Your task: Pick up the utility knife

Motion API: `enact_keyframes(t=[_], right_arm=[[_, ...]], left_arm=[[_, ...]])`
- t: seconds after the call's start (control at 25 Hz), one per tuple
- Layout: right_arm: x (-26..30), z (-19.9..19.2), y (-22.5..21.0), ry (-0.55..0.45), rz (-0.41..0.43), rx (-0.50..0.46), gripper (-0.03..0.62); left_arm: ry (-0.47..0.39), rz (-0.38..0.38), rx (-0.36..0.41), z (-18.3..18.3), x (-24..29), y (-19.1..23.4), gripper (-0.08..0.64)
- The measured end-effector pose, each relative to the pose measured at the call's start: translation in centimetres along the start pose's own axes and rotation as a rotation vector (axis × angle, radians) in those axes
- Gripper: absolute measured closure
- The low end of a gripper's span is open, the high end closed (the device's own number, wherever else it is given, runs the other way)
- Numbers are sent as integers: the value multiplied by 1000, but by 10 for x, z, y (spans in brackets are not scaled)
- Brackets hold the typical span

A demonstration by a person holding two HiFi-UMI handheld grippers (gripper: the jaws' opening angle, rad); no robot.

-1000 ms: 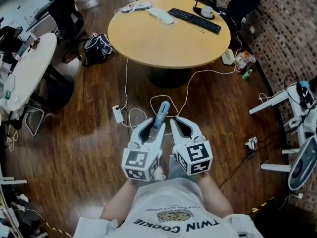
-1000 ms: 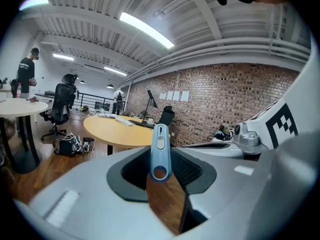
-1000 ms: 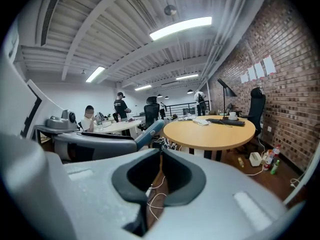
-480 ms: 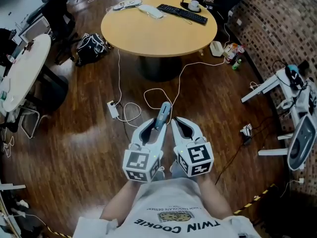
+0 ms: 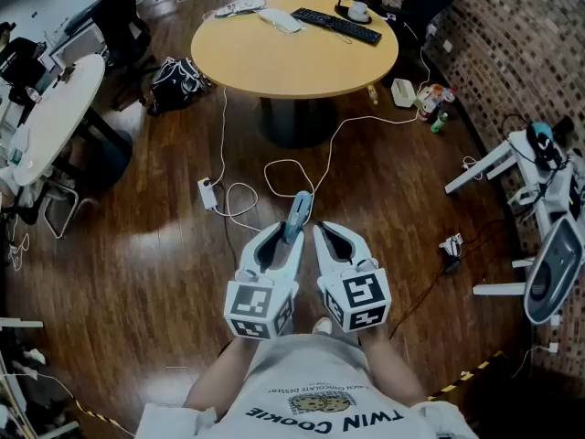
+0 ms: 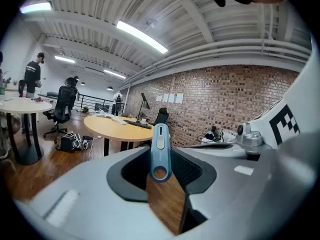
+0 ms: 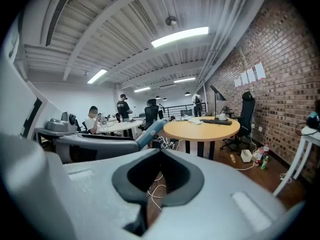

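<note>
A blue utility knife (image 5: 298, 212) sticks forward from my left gripper (image 5: 290, 237), which is shut on its handle end. In the left gripper view the utility knife (image 6: 160, 146) stands upright between the dark pads, its hanging hole nearest the camera. My right gripper (image 5: 324, 233) is held close beside the left one, shut, with nothing in it. In the right gripper view its jaw tips meet around an empty hollow (image 7: 160, 153), and the knife (image 7: 150, 129) shows at the left. Both grippers hang above the wooden floor in front of the person's body.
A round wooden table (image 5: 292, 58) stands ahead with a keyboard (image 5: 336, 26) on it. White cables (image 5: 274, 174) and a power strip (image 5: 207, 193) lie on the floor. A white table (image 5: 46, 122) and chairs are at the left, white stands (image 5: 498, 167) at the right by the brick wall.
Both grippers travel together, still side by side, and the knife stays gripped. The floor, cables and round table have shifted a little in the head view.
</note>
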State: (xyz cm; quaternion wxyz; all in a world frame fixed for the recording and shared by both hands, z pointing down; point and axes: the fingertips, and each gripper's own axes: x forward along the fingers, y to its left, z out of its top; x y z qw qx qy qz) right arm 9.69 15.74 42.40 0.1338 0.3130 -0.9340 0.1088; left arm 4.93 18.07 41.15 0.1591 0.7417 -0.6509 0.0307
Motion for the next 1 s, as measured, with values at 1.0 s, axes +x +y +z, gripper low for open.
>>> enact_keyframes(t=[1.0], right_arm=[[-76, -26, -26, -7, 33, -19, 591]], left_arm=[[11, 30, 25, -25, -17, -86, 423]])
